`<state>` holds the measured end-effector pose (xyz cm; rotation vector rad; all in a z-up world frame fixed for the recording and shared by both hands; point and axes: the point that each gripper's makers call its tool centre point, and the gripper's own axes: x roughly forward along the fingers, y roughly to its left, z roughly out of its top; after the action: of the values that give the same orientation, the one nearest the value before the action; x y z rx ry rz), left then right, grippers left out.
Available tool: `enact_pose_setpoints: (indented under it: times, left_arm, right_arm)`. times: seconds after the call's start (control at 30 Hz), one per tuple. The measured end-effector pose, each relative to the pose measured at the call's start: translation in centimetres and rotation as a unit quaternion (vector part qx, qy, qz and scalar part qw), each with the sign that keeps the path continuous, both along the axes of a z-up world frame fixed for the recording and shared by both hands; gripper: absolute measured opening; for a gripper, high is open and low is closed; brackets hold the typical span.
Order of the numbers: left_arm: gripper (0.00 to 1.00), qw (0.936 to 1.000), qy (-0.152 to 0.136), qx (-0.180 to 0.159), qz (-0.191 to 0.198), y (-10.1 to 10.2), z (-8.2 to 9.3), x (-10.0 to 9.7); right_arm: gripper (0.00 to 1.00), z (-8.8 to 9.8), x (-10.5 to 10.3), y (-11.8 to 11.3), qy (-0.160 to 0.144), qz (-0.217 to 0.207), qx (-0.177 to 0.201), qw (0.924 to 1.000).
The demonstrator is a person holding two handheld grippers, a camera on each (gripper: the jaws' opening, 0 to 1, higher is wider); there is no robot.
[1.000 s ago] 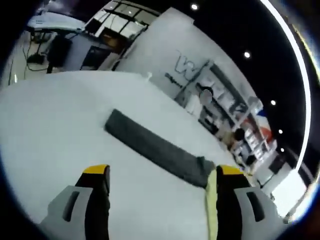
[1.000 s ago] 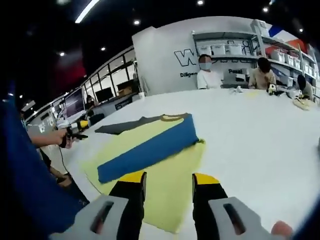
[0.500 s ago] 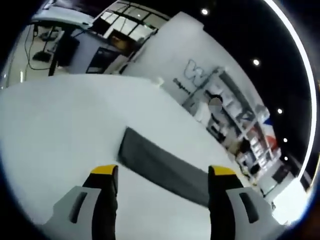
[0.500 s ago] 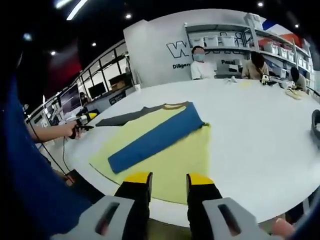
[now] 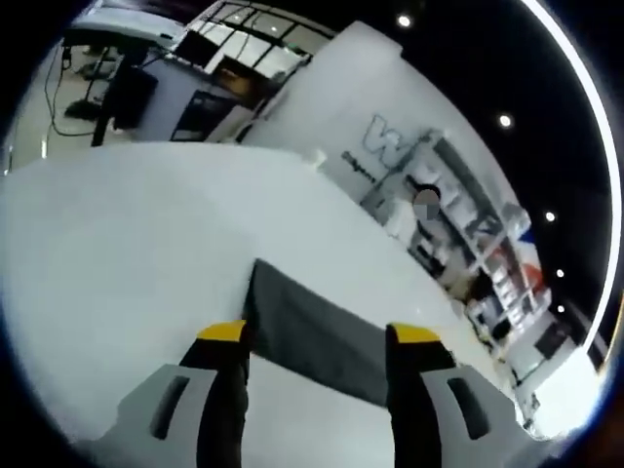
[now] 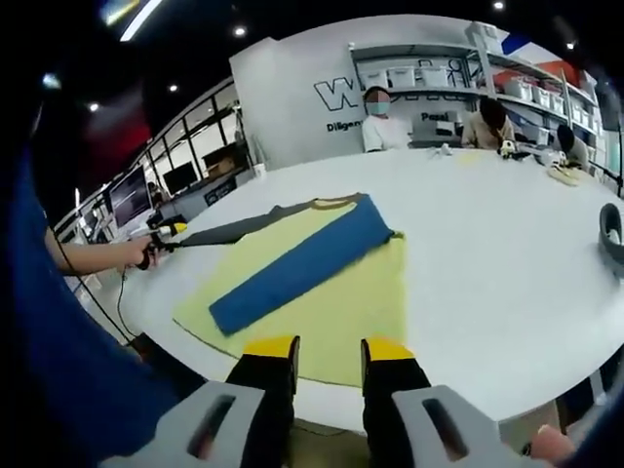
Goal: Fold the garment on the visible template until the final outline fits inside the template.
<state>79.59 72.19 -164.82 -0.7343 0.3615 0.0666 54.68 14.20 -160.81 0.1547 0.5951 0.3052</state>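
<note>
Fingers of L gripper flank grey sleeve, jaws apart

The white back wall carries a large dark "W" with smaller, unreadable lettering beneath it.

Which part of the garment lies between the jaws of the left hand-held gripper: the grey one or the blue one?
The grey sleeve. It sticks out past the yellow template, while the blue folded body lies on the template.
</note>
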Motion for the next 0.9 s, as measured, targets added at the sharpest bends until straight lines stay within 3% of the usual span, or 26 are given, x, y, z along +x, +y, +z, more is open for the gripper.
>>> enact_pose_setpoints:
  times: [0.3,0.5,0.63,0.73,0.8,0.9]
  left_arm:
    - [0.39,0.9998,-0.007,-0.015,-0.007,-0.3,-0.7,1.9]
    - [0.25,0.9994,0.004,-0.004,0.035,2.2,-1.3,2.0]
    - [0.21,0.9990,0.006,-0.002,0.044,2.5,-1.4,2.0]
    - [0.14,0.9985,0.009,0.010,0.054,3.4,-1.7,2.3]
    - [0.00,0.9960,0.008,0.046,0.076,4.6,-1.5,2.1]
    - [0.00,0.9964,0.000,0.050,0.069,4.5,-0.9,2.6]
  right_arm:
    - [0.19,0.3,0.3,0.5,0.001,-0.003,-0.002,1.0000]
    - [0.18,0.5,0.2,0.9,0.004,0.001,-0.005,1.0000]
    - [0.18,0.5,0.0,0.9,0.004,0.001,-0.005,1.0000]
    - [0.18,0.3,-0.2,0.7,0.005,-0.001,-0.007,1.0000]
    - [0.19,0.4,-0.1,0.6,0.004,-0.003,-0.004,1.0000]
    - [0.19,0.5,0.0,0.3,0.001,-0.005,-0.003,1.0000]
